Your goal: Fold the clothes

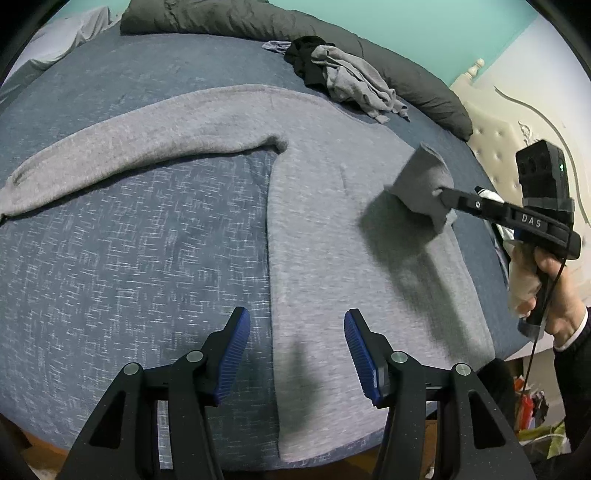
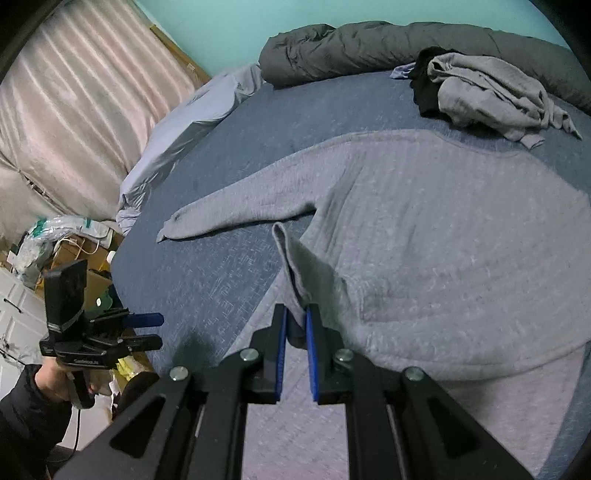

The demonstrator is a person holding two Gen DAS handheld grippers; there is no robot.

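sweater (image 1: 332, 206): light grey | bed sheet (image 1: 147, 240): blue, white-flecked weave | duvet (image 2: 369, 44): dark grey | wall (image 2: 221, 22): teal

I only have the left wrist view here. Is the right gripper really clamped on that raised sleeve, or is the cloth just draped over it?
Observer: Clamped. The right wrist view shows the right gripper with the sleeve cuff pinched between its jaws.
Operator: Does my left gripper carry anything?
Observer: No. Seen from the side, the left gripper has open jaws with nothing between them.
Operator: What lies beyond the flat sleeve?
Observer: A pinkish curtain hangs past the bed on that side.
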